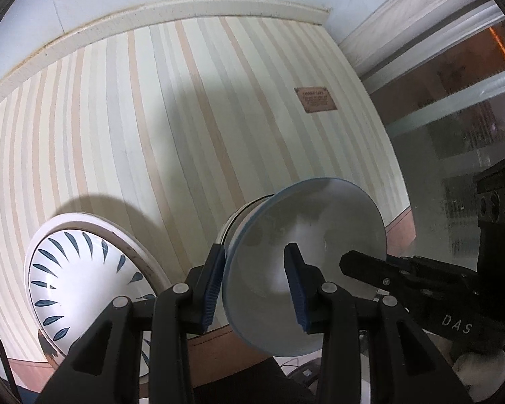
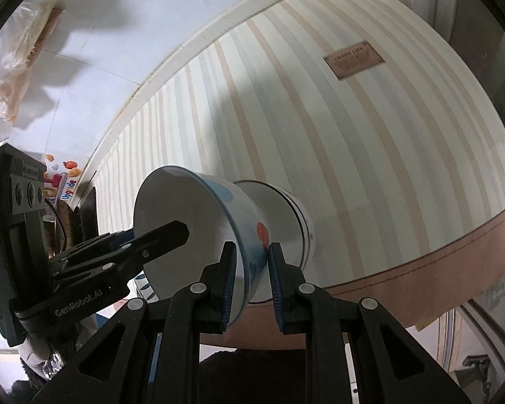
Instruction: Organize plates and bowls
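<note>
Two grippers are closed on one bowl, held tilted above a striped tablecloth.

In the left wrist view, the left gripper (image 1: 254, 282) is seen clamped on the rim of a bowl (image 1: 306, 262) whose wall looks grey-blue here, one blue pad outside and one inside, and the right gripper (image 1: 380, 269) reaches in from the right edge. In the right wrist view, the right gripper (image 2: 250, 279) is closed on the near wall of the same bowl (image 2: 192, 222), which shows a white inside and a blue and orange pattern outside; the left gripper (image 2: 144, 242) enters from the left. A white cylindrical container (image 2: 286, 222) is seen just behind the bowl. A white plate (image 1: 84, 282) with dark blue leaf marks lies on the striped tablecloth (image 1: 151, 128), at lower left. A small brown label (image 1: 315, 99) sits on the cloth.
</note>
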